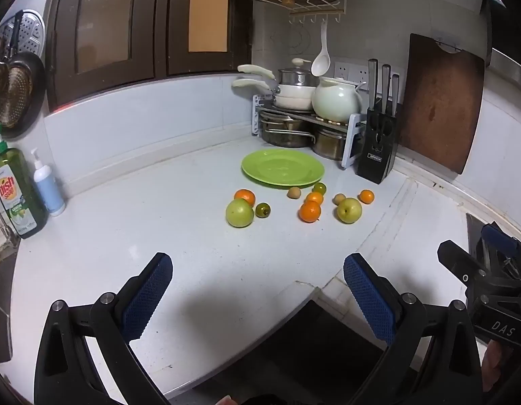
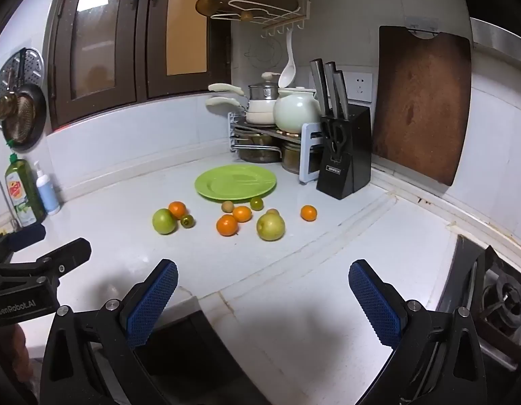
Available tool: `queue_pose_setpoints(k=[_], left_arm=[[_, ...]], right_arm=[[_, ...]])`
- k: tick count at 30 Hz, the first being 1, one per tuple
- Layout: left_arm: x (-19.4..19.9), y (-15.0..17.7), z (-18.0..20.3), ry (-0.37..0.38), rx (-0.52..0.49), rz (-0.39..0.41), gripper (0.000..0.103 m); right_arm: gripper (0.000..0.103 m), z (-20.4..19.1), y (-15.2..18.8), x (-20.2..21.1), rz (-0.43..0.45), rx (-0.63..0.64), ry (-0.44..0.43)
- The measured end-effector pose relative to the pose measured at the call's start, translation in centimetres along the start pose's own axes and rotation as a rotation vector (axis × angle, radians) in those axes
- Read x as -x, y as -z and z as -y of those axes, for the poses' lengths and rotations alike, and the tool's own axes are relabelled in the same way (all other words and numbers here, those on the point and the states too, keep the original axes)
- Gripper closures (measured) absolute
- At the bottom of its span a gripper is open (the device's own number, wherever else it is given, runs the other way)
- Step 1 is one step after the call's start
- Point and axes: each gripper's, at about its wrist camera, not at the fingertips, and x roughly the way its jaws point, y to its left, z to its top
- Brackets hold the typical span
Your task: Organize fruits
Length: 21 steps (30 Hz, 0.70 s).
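Observation:
An empty green plate (image 1: 282, 168) (image 2: 235, 182) lies on the white counter near the back corner. In front of it lie several loose fruits: a green apple (image 1: 239, 213) (image 2: 164, 221) at the left, a yellow-green apple (image 1: 349, 210) (image 2: 270, 226) at the right, several oranges such as the front one (image 1: 309, 211) (image 2: 227, 225), two small dark green fruits (image 1: 262, 210) (image 2: 187, 221) and two small brown ones (image 1: 294, 192) (image 2: 227, 206). My left gripper (image 1: 258, 270) and right gripper (image 2: 263, 275) both stand open and empty over the counter's near edge, well short of the fruits.
A pot rack (image 1: 304, 125) with pans and a white kettle (image 2: 295, 111) fills the back corner. A black knife block (image 1: 376, 158) (image 2: 343, 165) and a wooden cutting board (image 2: 422, 101) stand to the right. Dish soap (image 1: 15, 192) and a pump bottle (image 1: 47, 185) are at the left; a stove burner (image 2: 506, 300) is at the right.

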Motion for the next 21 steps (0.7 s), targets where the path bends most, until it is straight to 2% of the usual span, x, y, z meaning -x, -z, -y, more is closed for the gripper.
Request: queue_pose_setpoints(k=[7, 11, 21], left_arm=[[1.1, 0.4, 0.4, -0.010, -0.014, 0.044, 0.000], [1.2, -0.1, 0.2, 0.001, -0.014, 0.019, 0.000], [1.7, -0.4, -0.1, 0.004, -0.002, 0.031, 0.000]], right_arm=[[0.001, 0.3, 0.0, 0.2, 0.000, -0.014, -0.009], [0.001, 0.4, -0.1, 0.3, 0.007, -0.015, -0.001], [0.001, -0.2, -0.2, 0.9, 0.019, -0.012, -0.008]])
